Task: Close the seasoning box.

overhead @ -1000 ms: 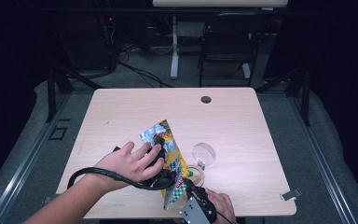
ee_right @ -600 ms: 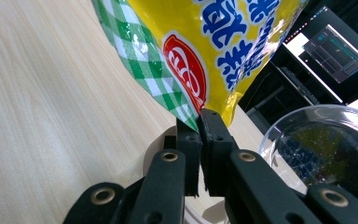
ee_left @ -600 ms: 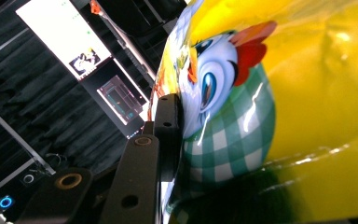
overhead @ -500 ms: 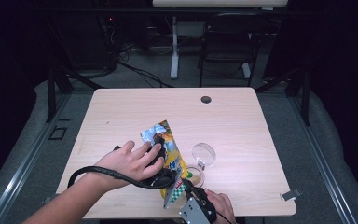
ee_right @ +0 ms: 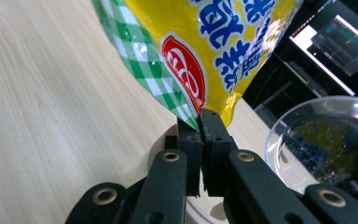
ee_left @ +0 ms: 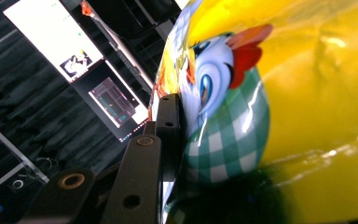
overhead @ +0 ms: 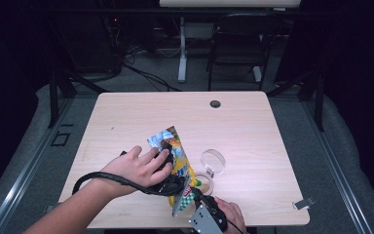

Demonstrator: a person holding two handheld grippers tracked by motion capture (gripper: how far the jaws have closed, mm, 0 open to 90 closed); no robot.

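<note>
Almost nothing shifts from a second ago: left gripper (overhead: 168, 155) jaws have just closed a touch more on the snack bag (overhead: 177, 161) mid-body, right gripper (ee_right: 200, 122) pinches its lower corner shut, bag held tilted above the surface (overhead: 253, 126) beside the clear bowl (overhead: 212, 159), probably set for tearing.

A glossy yellow snack bag (overhead: 175, 156) with green-checked corner and cartoon chicken print lies slanted on the table's near side, its near corner lifted.
</note>
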